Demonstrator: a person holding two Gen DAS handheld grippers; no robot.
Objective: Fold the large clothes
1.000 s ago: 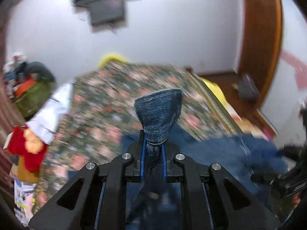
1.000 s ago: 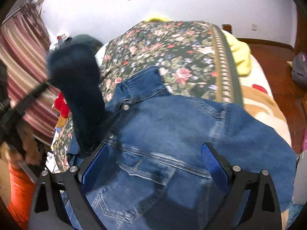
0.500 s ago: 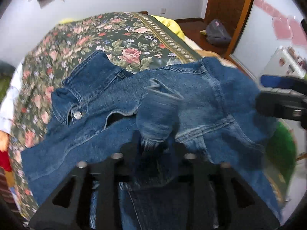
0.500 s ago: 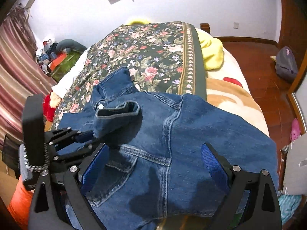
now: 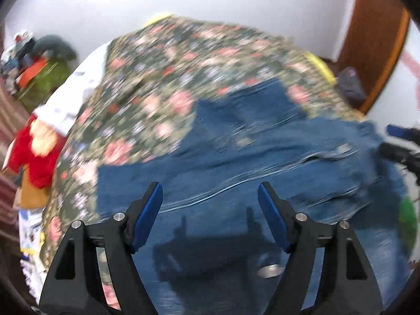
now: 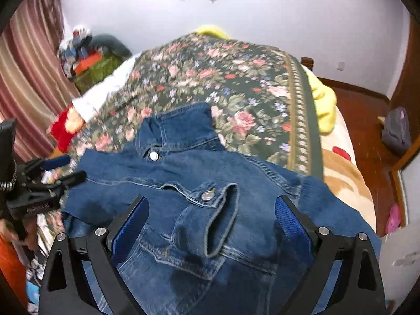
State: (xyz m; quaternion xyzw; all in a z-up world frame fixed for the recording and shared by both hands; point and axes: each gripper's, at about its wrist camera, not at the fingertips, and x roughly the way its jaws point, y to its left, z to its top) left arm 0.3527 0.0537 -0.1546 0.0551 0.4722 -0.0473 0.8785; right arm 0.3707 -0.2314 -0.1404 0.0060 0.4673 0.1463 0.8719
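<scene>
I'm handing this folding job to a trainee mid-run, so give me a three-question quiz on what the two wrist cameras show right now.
1. True or false: the left gripper is clamped on the blue denim jacket.
2. Multiple choice: the jacket's buttoned sleeve cuff lies
A. hanging off the bed's edge
B. folded across the jacket's body
C. held between the right gripper's fingers
3. Fill in: the jacket lies on a dark ______-patterned bedspread.

Key
1. False: both of its blue-padded fingers stand wide apart above the denim, holding nothing.
2. B: the cuff rests on the jacket; the right gripper is open around it.
3. floral
</scene>
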